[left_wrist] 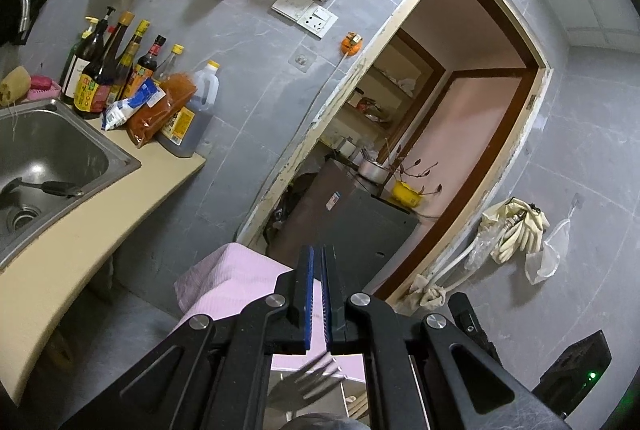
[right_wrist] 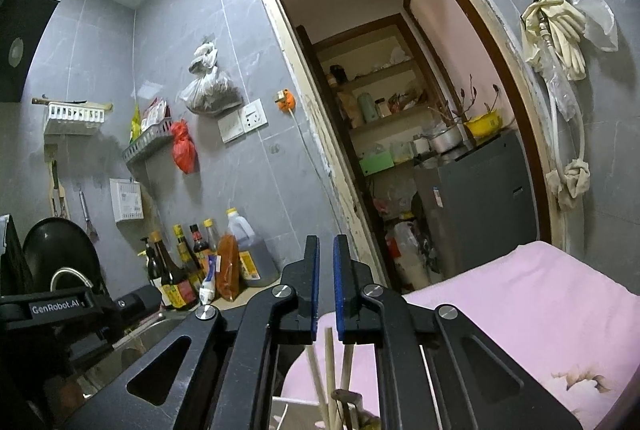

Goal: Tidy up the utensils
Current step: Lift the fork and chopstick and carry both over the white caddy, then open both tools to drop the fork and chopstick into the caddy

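Observation:
My left gripper [left_wrist: 317, 250] is raised above a pink cloth [left_wrist: 224, 278], its blue pads nearly touching with nothing seen between them. Below it a blurred fork [left_wrist: 316, 376] shows between the arms. My right gripper [right_wrist: 326, 240] has a narrow gap between its pads and holds nothing visible. Under it several pale chopsticks [right_wrist: 330, 370] stand upright in a holder at the bottom edge. A dark ladle [left_wrist: 44, 187] lies in the steel sink [left_wrist: 100, 150]. The left gripper body [right_wrist: 60, 308] shows at the left of the right wrist view.
Sauce bottles [left_wrist: 108, 70] and an oil jug [left_wrist: 192, 110] stand on the beige counter [left_wrist: 80, 250] against the grey tiled wall. An open doorway [left_wrist: 440, 134] leads to a room with a dark cabinet [right_wrist: 476, 198]. The pink cloth [right_wrist: 520, 302] covers a surface at right.

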`<state>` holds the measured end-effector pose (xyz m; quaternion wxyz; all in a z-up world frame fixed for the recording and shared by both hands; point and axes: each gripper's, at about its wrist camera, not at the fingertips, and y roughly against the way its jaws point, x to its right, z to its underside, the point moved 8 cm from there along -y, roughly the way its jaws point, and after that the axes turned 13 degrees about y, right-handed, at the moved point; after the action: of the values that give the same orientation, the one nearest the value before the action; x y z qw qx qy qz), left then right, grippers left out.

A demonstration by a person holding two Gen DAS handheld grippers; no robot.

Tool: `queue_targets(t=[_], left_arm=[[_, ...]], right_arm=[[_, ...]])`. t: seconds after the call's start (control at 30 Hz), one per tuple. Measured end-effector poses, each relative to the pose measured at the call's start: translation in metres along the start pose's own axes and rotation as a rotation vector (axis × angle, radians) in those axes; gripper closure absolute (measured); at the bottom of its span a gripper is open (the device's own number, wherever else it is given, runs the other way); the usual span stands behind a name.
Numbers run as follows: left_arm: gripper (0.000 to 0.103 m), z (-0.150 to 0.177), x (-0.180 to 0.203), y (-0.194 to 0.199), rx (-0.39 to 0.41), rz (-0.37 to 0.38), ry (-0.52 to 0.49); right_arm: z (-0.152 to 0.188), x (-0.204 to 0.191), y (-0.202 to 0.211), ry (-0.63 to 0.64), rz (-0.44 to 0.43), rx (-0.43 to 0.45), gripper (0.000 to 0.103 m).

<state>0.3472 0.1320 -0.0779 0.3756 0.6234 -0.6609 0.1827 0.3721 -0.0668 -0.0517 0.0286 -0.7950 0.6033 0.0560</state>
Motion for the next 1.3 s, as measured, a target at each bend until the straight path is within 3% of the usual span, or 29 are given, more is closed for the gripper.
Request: queue_targets(t=[0.1,0.3,0.43,0.6,0.73,0.9,1.07,1.3], left_arm=[[0.099,-0.002,0.001,0.005,-0.001,-0.005,-0.015],[0.099,0.001,0.009,0.011,-0.025,-0.025,-0.07],[0.098,0.006,0.015,0.015,-0.042,-0.044,-0.108],[0.096,0.012,0.022,0.022,-0.053,-0.082,-0.171],[0.082,0.02,0.029,0.029,-0.065,-0.114,-0.221],[0.059,0.03,0.039,0.039,-0.072,-0.133,-0.248],[0.035,0.043,0.058,0.059,-0.064,-0.167,-0.316],[0.01,0.058,0.07,0.092,-0.068,-0.219,-0.328]], right_arm=[[0.001,0.002,0.005,-0.004,0.002,-0.008,0.075],[-0.002,0.008,0.014,0.013,0.009,-0.044,0.074],[-0.003,0.013,0.019,0.017,0.013,-0.088,0.065],[-0.002,0.015,0.026,0.04,0.004,-0.141,0.062],[-0.003,0.018,0.037,0.06,0.005,-0.177,0.054],[-0.006,0.026,0.056,0.085,0.006,-0.222,0.051],[-0.011,0.037,0.081,0.115,0.021,-0.265,0.037],[-0.023,0.058,0.123,0.138,0.04,-0.327,0.018]])
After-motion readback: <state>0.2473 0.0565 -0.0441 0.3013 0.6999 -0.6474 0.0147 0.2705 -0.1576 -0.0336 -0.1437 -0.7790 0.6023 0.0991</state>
